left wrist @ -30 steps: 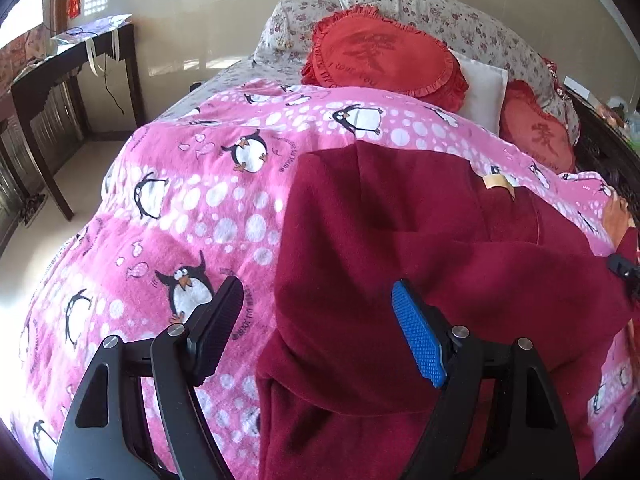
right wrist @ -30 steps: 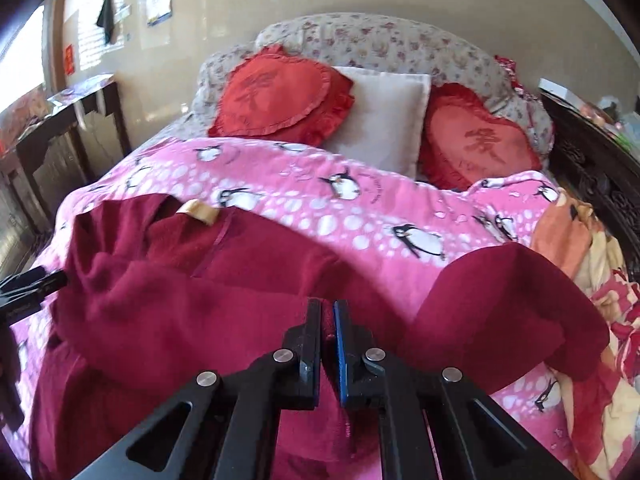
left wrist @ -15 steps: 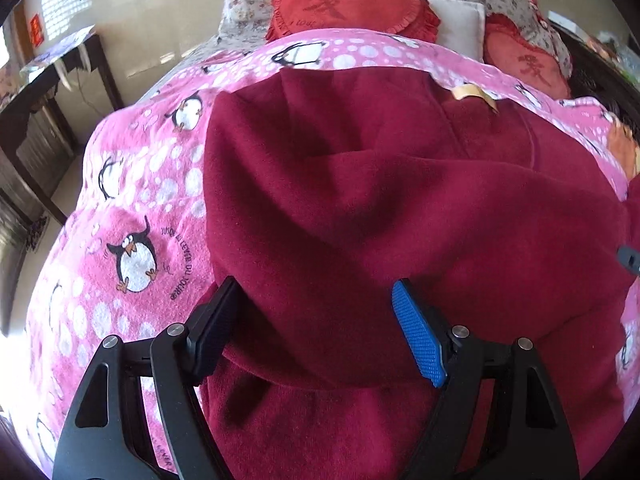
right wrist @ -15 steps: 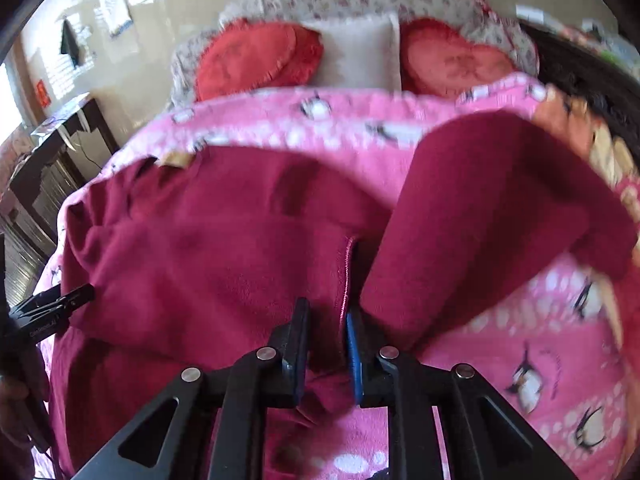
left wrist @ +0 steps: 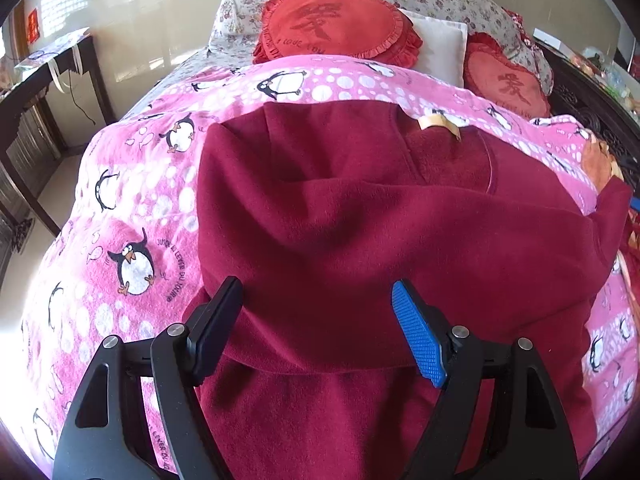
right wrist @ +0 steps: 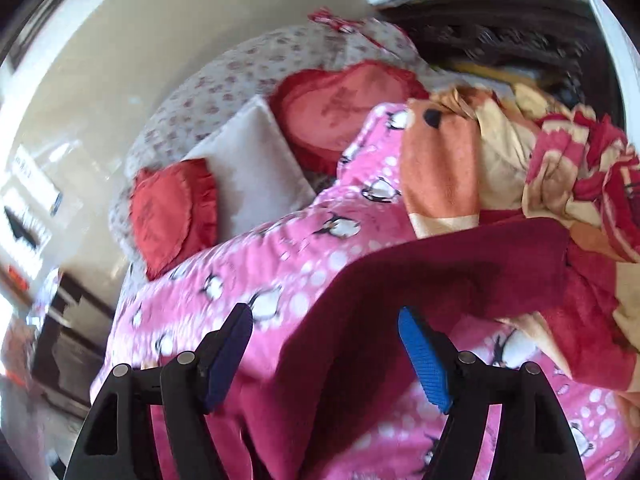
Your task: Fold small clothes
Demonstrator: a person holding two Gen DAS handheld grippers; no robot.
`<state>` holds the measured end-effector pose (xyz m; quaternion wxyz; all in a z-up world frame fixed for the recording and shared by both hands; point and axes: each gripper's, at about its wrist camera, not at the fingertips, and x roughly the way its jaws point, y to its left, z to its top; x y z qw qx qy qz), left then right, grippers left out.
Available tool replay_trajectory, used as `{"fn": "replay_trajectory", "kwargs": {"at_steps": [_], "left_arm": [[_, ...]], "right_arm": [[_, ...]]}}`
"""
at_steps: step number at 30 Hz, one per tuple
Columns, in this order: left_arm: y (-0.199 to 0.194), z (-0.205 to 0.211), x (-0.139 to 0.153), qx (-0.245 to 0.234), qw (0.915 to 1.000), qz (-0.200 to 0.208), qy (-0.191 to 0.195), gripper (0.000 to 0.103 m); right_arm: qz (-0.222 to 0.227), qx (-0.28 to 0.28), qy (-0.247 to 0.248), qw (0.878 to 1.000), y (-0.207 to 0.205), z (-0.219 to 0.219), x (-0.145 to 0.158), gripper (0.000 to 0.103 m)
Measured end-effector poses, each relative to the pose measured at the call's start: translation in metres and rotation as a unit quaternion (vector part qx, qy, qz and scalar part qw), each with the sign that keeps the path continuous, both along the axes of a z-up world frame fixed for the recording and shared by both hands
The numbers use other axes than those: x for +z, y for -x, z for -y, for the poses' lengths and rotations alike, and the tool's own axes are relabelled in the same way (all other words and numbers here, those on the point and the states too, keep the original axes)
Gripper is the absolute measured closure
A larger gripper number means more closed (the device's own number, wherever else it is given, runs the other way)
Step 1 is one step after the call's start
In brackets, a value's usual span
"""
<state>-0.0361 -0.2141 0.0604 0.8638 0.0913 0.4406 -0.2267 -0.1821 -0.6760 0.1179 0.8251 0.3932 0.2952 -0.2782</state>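
Now that my right gripper [right wrist: 324, 356] is opening off the maroon fleece [right wrist: 420, 300] lying between its fingers, that fold is laid, while my left gripper [left wrist: 316, 328] hangs open above it.

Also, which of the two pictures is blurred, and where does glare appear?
Right wrist view: motion blur smears the penguin blanket and the red cushions. Left wrist view: sharp, with the maroon garment crisp; glare lies on the floor, and fisheye bending shows at the edges.
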Motion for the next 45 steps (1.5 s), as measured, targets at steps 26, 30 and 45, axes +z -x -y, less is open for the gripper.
{"fn": "replay_trajectory", "kwargs": {"at_steps": [26,30,45], "left_arm": [[0.003,-0.002,-0.014,0.007,0.9997,-0.019,-0.013,0.025],[0.003,-0.008,-0.008,0.008,0.9999,-0.010,-0.005,0.025],[-0.005,-0.065,0.025,0.063,0.9960,-0.002,0.064,0.025]], "right_arm": [[0.144,-0.103,-0.176,0.968,0.067,0.064,-0.098,0.097],[0.143,-0.114,-0.037,0.982,0.111,0.042,-0.030,0.097],[0.071,0.193,0.135,0.969,0.012,-0.155,0.080,0.097]]}}
